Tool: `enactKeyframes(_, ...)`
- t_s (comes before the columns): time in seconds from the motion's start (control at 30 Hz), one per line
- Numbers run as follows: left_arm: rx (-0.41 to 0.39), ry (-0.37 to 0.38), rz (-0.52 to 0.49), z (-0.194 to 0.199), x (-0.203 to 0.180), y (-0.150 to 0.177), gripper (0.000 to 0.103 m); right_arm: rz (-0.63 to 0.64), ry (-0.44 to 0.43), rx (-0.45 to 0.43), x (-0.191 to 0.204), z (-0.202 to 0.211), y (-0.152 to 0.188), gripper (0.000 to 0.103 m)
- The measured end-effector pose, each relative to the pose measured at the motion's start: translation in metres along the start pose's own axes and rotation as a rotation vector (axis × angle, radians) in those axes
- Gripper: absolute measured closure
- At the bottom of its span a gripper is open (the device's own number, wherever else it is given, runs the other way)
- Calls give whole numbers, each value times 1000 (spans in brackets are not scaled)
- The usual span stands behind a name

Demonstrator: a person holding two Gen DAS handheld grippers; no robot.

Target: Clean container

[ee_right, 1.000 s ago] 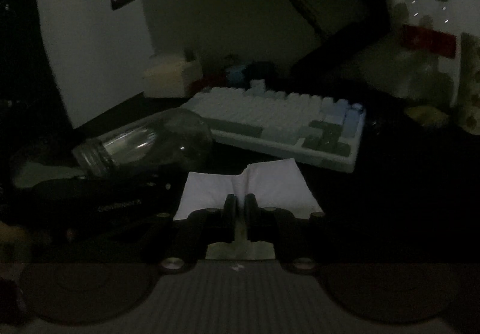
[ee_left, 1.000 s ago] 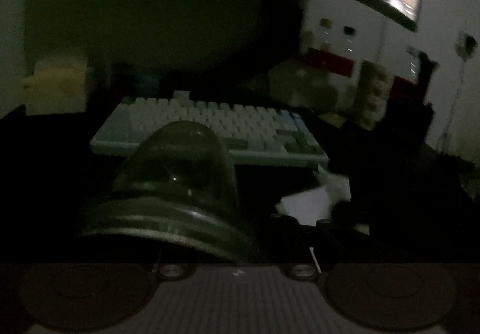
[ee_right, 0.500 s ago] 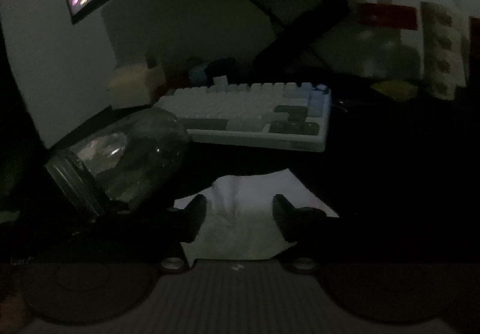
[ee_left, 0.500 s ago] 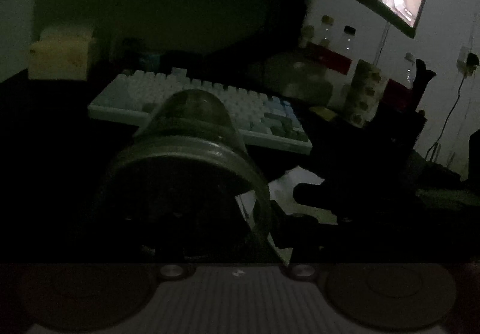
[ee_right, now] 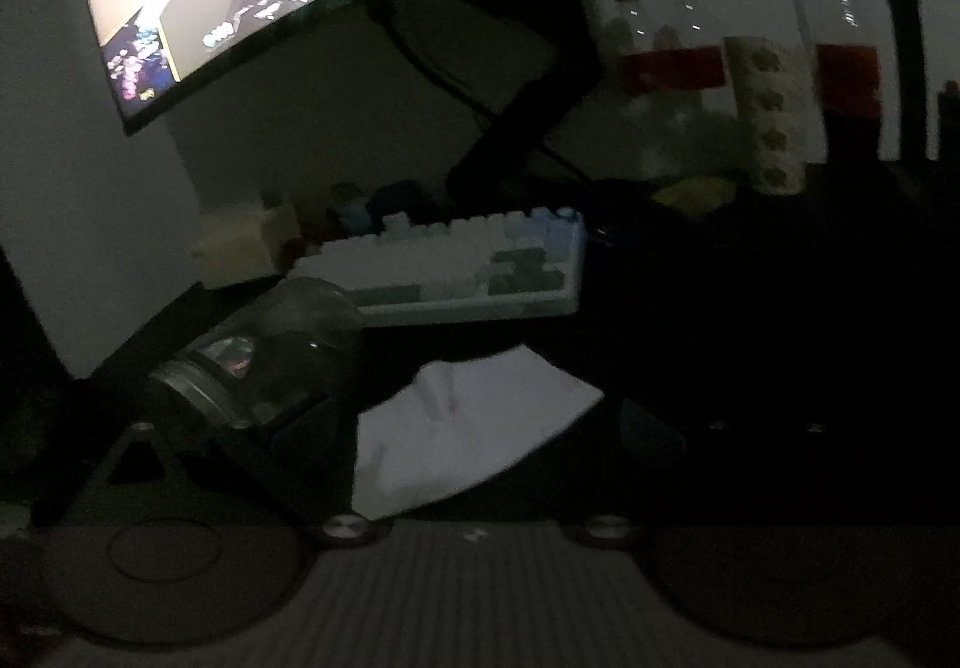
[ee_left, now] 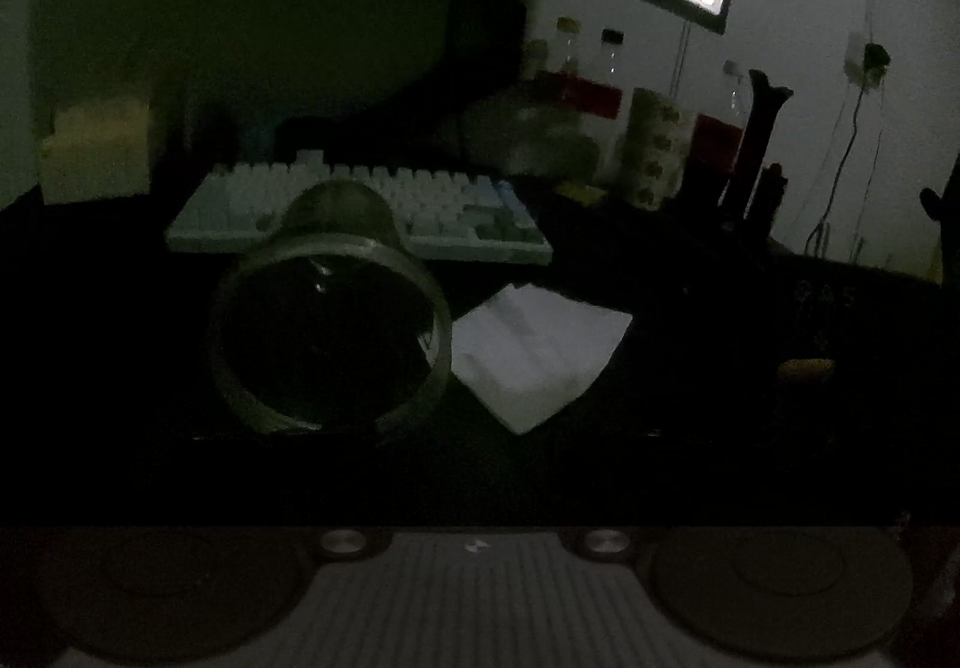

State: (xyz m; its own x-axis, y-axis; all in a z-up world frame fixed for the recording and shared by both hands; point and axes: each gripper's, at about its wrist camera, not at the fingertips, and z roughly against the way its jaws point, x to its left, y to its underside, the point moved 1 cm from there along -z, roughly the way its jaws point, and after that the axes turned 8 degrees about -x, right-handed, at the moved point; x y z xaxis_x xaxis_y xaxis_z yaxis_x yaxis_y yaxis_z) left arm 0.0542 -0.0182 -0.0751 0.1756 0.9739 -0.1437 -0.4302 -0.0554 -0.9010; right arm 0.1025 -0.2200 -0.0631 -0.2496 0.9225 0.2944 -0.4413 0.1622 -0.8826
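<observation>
Looking down my left claw's camera, I see the clear glass jar with a threaded rim (ee_left: 329, 320) lying on its side on the dark table (ee_left: 720, 368), its open mouth turned almost straight at me and its long axis running away toward the white-and-grey keyboard (ee_left: 360, 212) behind it. The jar sits a little left of this claw's centreline and close in. Whether this claw is gripping it, or how its jaws stand, I cannot tell: everything below the jar is black.

Just right of the jar's mouth, touching or nearly so, lies the white folded paper napkin (ee_left: 537, 353), flat on the table with one corner pointing toward me.

From my right claw's camera the jar (ee_right: 264, 362) lies to the left, mouth toward the lower left, its closed base toward the keyboard (ee_right: 468, 272). The napkin (ee_right: 468, 428) is directly ahead and close, so I judge the right claw the nearer one to it. Dark shapes flank the napkin on either side, which reads to me as this claw spread wide around it, with nothing held.

My judgement: the next move is to close on the napkin and carry it leftward into the jar's mouth. The room to the right of the napkin is bare table; the keyboard's front edge limits travel away from me, and the bottles with red labels (ee_right: 666, 62) stand well apart at the back.
</observation>
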Motion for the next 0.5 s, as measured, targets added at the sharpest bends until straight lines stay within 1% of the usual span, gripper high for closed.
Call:
enactKeyframes(0.03,-10,-4,-7,4,-1,-1,15,0,15,10,1,0,0,0)
enactKeyframes(0.1,-32,-9,-22,11,-2,-5,0,12,59,40,4,-2,1,0)
enactKeyframes(0.17,-47,-22,-38,17,-3,-8,0,21,95,43,8,0,2,0)
enactKeyframes(0.3,-45,-50,-62,25,0,-11,0,62,137,55,16,3,3,0)
enactKeyframes(0.5,-12,-68,-67,31,6,-15,0,64,130,60,31,12,5,0)
